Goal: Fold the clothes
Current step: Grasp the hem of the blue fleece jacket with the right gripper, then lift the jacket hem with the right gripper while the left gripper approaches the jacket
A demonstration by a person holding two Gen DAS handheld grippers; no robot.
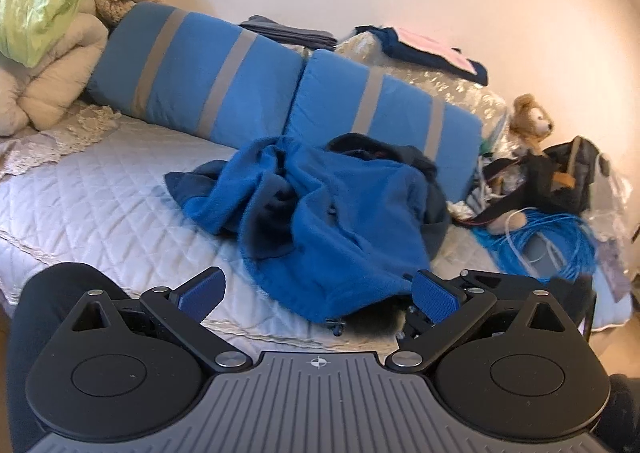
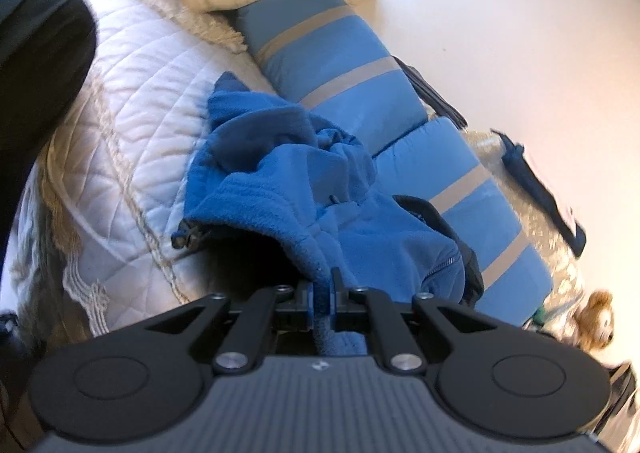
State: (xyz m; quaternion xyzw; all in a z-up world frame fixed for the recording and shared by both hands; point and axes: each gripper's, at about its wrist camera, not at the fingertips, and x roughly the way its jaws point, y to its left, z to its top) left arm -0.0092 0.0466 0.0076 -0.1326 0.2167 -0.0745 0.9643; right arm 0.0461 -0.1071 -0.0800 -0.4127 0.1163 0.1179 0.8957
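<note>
Crumpled blue fleece jacket [image 1: 340, 213] with dark lining lies on the white quilted bedspread [image 1: 100, 205], just in front of two blue cushions with grey stripes [image 1: 240, 85]. Right gripper [image 2: 322, 293]: jaws closed, pinching the jacket's near hem, fleece bunched between the pads. Left gripper [image 1: 318, 293]: jaws wide apart, nothing held, near edge of the jacket between them, pads clear of it. Teddy bear [image 1: 530, 123] and coiled blue cable [image 1: 560, 237] at far right.
</note>
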